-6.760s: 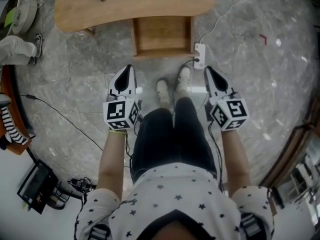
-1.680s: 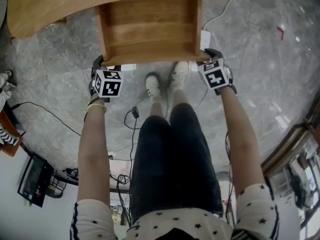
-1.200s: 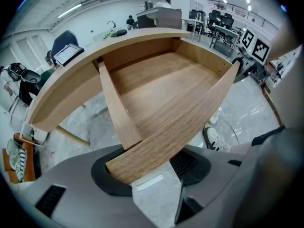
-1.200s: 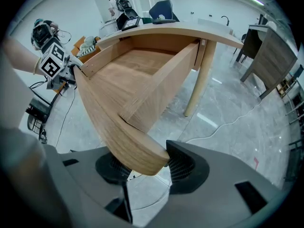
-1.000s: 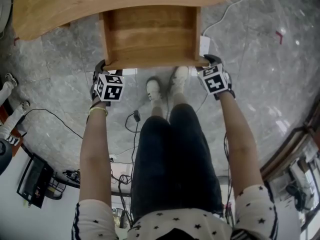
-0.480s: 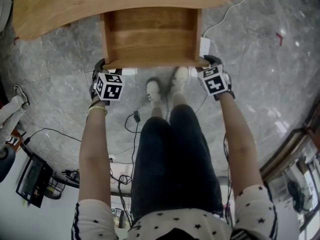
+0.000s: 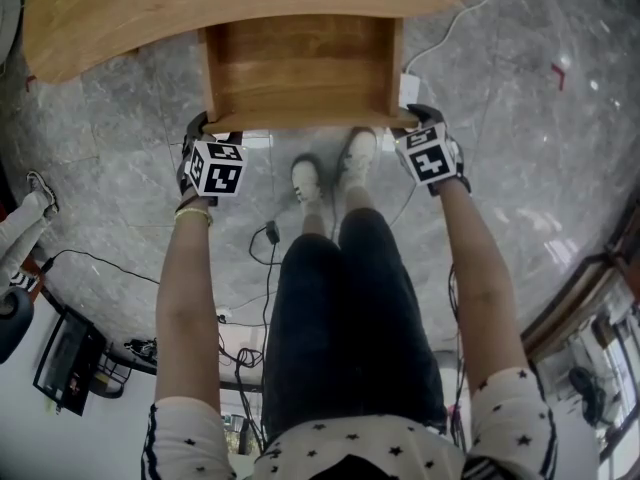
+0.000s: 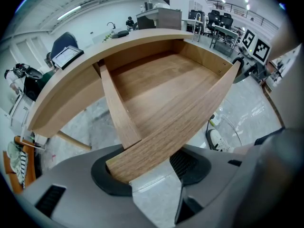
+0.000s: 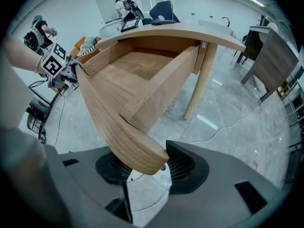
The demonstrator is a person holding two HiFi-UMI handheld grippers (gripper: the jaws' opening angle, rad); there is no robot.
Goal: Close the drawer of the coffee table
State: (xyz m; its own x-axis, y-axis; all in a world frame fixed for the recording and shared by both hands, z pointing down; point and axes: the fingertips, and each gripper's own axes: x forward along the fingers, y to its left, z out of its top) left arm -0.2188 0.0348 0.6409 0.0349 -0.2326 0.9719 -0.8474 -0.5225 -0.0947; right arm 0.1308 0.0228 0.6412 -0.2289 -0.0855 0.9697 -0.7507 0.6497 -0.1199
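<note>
The wooden coffee table (image 7: pixel 150 8) runs across the top of the head view. Its empty drawer (image 7: pixel 300 63) is pulled out towards me. My left gripper (image 7: pixel 205 128) sits at the left end of the drawer front (image 7: pixel 300 121). In the left gripper view that board end (image 8: pixel 142 156) lies between the jaws of the left gripper (image 8: pixel 149 172), pads against it. My right gripper (image 7: pixel 415 116) sits at the right end. There the rounded board end (image 9: pixel 140 158) fills the gap between the wide-standing jaws of the right gripper (image 9: pixel 142 170).
My shoes (image 7: pixel 305 176) stand on the grey stone floor just below the drawer. A white power strip (image 7: pixel 409 88) and cables (image 7: pixel 270 233) lie nearby. A table leg (image 9: pixel 202 80) stands right of the drawer. Dark equipment (image 7: pixel 65 358) sits at lower left.
Earlier I stood back with both grippers away from the drawer; now they are on its front corners. Over the last second grippers and drawer have hardly shifted.
</note>
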